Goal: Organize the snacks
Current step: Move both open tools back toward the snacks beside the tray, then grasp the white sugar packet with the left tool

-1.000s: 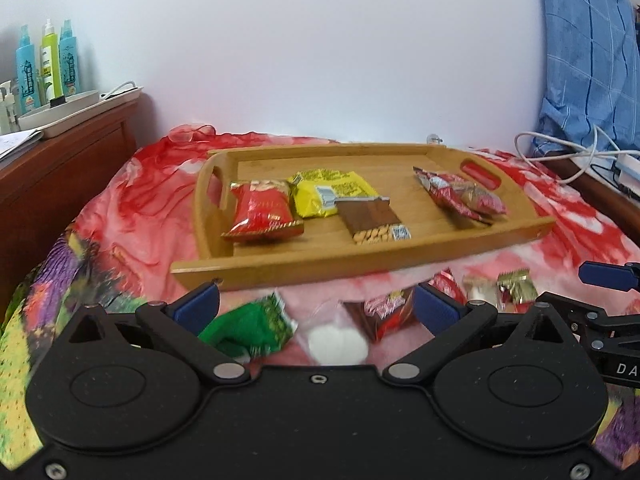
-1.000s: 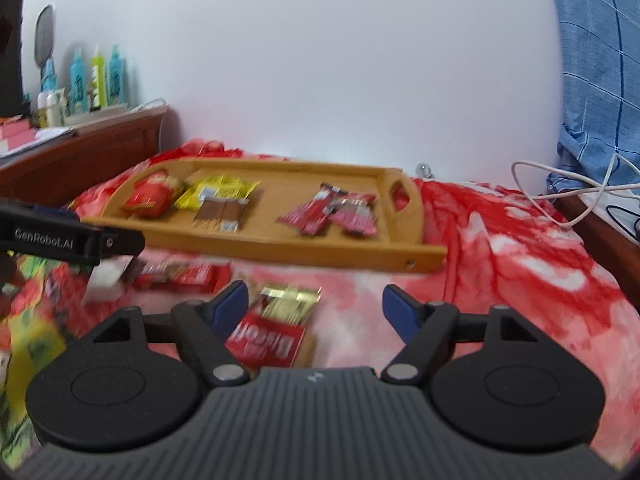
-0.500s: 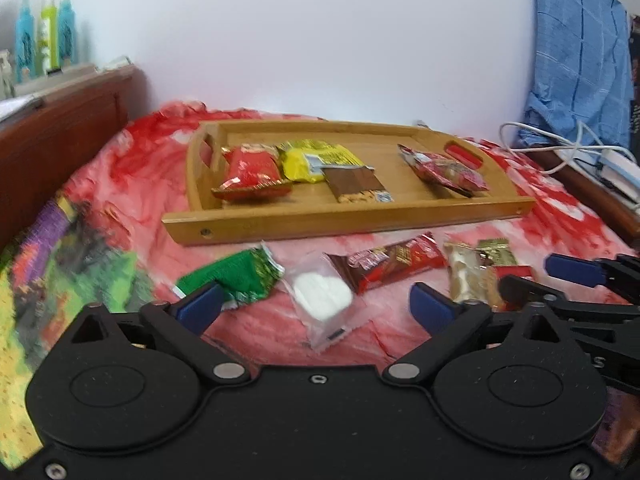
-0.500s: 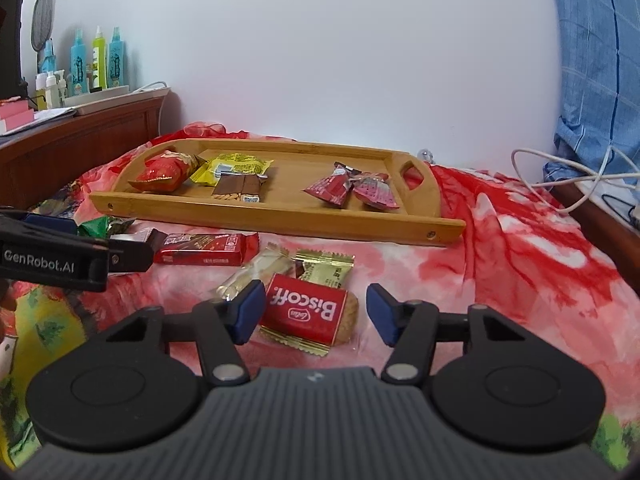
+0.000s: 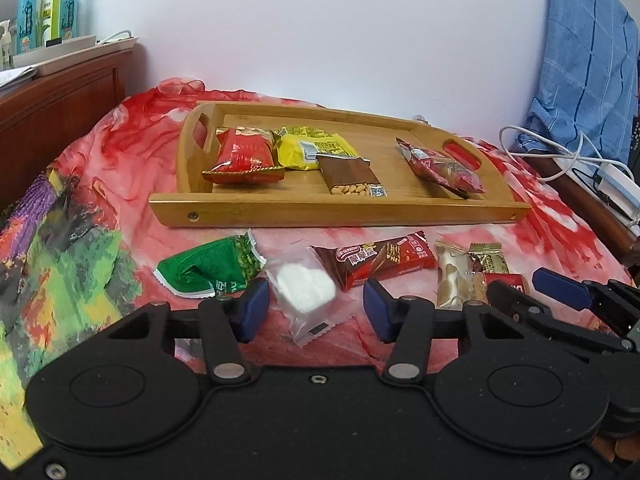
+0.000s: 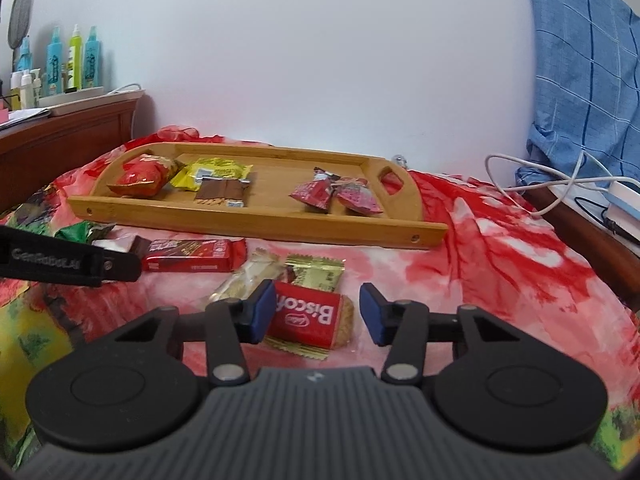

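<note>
A wooden tray [image 5: 340, 212] on the red bedspread holds a red bag [image 5: 244, 156], a yellow packet [image 5: 312, 150], a brown bar [image 5: 352, 178] and red packets [image 5: 440, 168]. Loose snacks lie in front of it. My left gripper [image 5: 316, 312] is closing around a clear packet with a white sweet [image 5: 306, 288]; a gap remains at the pads. My right gripper [image 6: 316, 314] is closing around a red Biscoff packet [image 6: 308, 316], which lies flat on the bed between the pads. The tray [image 6: 256, 224] stands beyond it.
A green packet [image 5: 208, 268], a red chocolate bar [image 5: 380, 260], a beige packet [image 5: 452, 280] and a gold packet [image 5: 488, 260] lie by the grippers. A wooden headboard [image 5: 60, 96] with bottles [image 5: 48, 4] is left; white cables [image 5: 560, 156] and blue cloth [image 5: 588, 60] are right.
Both pairs of jaws have narrowed. The left view has drawn back, bringing the loose snacks into full sight. The right gripper has come up to the Biscoff packet.
</note>
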